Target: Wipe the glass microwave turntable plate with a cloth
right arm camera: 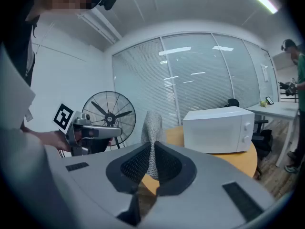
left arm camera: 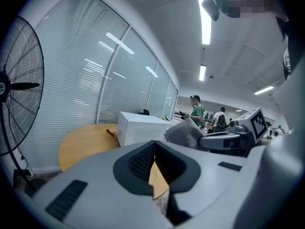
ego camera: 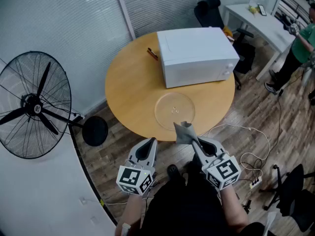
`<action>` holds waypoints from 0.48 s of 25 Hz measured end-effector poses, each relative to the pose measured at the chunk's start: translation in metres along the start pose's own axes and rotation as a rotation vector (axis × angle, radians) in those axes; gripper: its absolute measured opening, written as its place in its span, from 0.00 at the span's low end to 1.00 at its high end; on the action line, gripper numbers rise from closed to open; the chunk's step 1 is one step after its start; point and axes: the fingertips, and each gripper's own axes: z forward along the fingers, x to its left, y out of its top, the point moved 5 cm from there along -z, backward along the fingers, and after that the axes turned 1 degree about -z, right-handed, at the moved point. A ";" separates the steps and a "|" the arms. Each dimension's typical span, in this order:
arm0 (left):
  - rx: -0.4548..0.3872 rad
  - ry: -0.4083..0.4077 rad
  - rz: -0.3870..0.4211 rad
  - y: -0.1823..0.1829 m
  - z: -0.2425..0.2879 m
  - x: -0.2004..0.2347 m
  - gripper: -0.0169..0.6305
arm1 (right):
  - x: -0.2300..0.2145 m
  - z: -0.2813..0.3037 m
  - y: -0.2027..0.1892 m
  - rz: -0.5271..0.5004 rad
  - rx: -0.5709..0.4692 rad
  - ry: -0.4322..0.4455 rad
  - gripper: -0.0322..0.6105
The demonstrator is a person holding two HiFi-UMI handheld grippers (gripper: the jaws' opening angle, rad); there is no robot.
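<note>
Right gripper (ego camera: 191,137), lower centre of the head view: jaws clenched on a grey cloth (ego camera: 183,130). The cloth stands up out of the jaw tips in a loose peak. It is pinched by one end, probably so the free part can drape flat onto the glass once lowered. It hangs over the near table edge, just short of the plate and not touching it.

Left gripper (ego camera: 149,144), lower left of centre: jaws pressed together with nothing between them. It is held off the table, level with the right one. My guess is it waits to steady the plate.

Glass turntable plate (ego camera: 174,110): lies flat on the round wooden table (ego camera: 123,82), centre frame, between the cloth and the white microwave (ego camera: 197,55). It sits near the microwave's front, apart from it. No wiping contact is made yet, by my reading.

Surface: pale wood, smooth. A small red object (ego camera: 152,53) lies at the microwave's left, too small to name.

Room: standing fan (ego camera: 34,104) at left, blinds over glass walls along the top. There is plank floor with loose cables (ego camera: 246,130) at lower right. A white desk (ego camera: 261,23) and a person in green (ego camera: 300,43) are at upper right.
</note>
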 end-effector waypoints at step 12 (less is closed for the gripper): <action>0.004 -0.015 -0.015 -0.006 -0.007 0.006 0.02 | 0.015 0.007 -0.004 0.014 -0.001 0.017 0.10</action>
